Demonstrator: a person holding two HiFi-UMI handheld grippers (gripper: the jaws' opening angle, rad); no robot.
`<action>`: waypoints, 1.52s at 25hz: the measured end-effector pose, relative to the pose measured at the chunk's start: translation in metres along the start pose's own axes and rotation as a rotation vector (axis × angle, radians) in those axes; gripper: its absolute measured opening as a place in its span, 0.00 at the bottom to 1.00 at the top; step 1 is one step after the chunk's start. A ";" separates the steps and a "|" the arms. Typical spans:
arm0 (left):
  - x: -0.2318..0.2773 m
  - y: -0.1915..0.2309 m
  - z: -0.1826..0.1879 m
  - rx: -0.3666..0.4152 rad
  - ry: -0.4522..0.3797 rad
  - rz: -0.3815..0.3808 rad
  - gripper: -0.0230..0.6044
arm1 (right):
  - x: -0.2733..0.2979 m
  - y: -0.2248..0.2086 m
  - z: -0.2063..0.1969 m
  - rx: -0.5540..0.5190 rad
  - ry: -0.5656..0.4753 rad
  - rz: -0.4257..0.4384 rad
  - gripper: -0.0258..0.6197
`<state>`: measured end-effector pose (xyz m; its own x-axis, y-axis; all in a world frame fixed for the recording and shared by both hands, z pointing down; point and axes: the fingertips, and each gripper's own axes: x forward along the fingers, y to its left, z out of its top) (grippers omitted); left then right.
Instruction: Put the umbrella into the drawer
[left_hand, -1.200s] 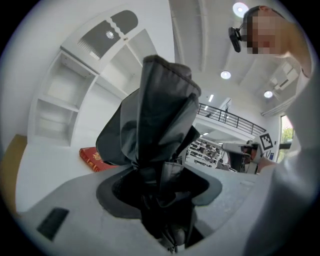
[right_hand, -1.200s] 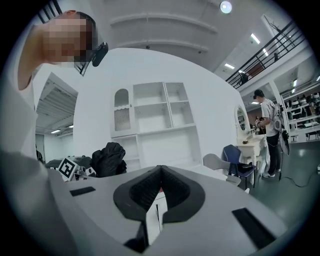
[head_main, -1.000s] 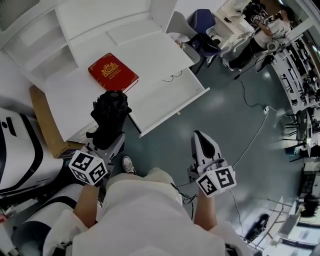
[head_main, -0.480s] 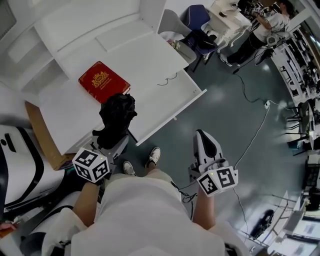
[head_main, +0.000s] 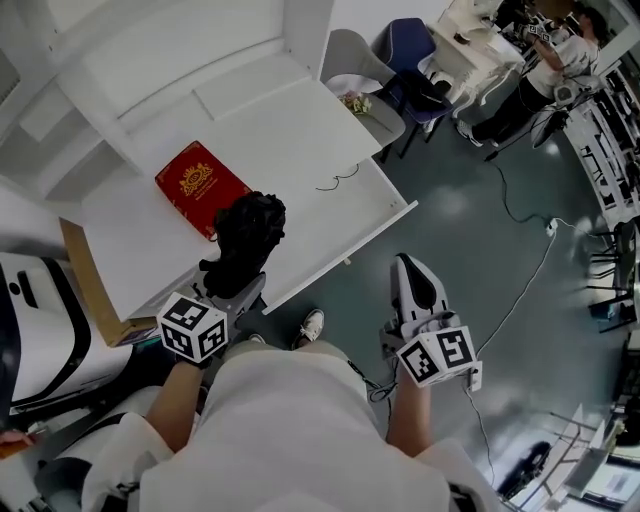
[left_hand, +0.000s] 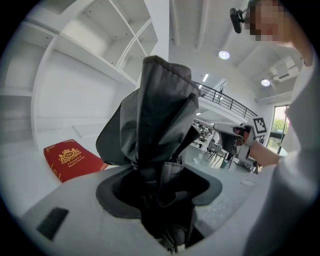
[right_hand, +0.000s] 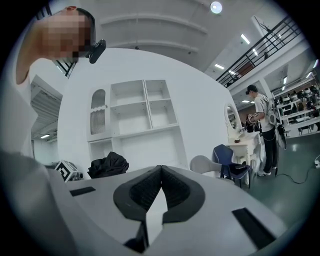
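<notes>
A black folded umbrella (head_main: 246, 238) sticks out of my left gripper (head_main: 236, 284), which is shut on its lower end. In the left gripper view the umbrella (left_hand: 160, 120) rises upright out of the jaws of the left gripper (left_hand: 162, 187) and fills the middle. It hangs over the front edge of the white desk (head_main: 300, 130), just right of a red book (head_main: 198, 186). A lower white panel (head_main: 375, 215) juts out at the desk's front; I cannot tell whether it is the drawer. My right gripper (head_main: 404, 266) is shut and empty over the floor; its tips (right_hand: 160, 168) meet.
White shelves (head_main: 150, 50) stand behind the desk. A grey chair (head_main: 352, 58) and a blue chair (head_main: 408, 48) are at its far right corner. A cardboard box (head_main: 84, 268) leans at the desk's left. Cables (head_main: 520, 215) run over the floor. A person (head_main: 556, 48) stands far right.
Both grippers have moved forward towards the desk. The umbrella, earlier short of the desk's front corner, now hangs over its front edge beside the red book. A shoe has stepped forward.
</notes>
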<state>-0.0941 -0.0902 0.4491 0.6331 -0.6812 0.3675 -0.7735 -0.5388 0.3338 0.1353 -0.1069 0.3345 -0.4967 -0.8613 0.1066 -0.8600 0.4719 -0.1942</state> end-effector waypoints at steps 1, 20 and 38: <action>0.008 0.000 -0.001 0.013 0.015 0.010 0.43 | 0.004 -0.005 0.000 0.004 0.003 0.006 0.04; 0.149 0.017 -0.068 0.100 0.271 0.054 0.43 | 0.035 -0.091 -0.027 0.054 0.101 0.037 0.04; 0.205 0.029 -0.132 0.141 0.459 0.058 0.43 | 0.035 -0.121 -0.051 0.084 0.161 0.056 0.04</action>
<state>0.0171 -0.1801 0.6486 0.5120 -0.4397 0.7379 -0.7840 -0.5903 0.1923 0.2159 -0.1840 0.4117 -0.5613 -0.7899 0.2470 -0.8213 0.4949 -0.2839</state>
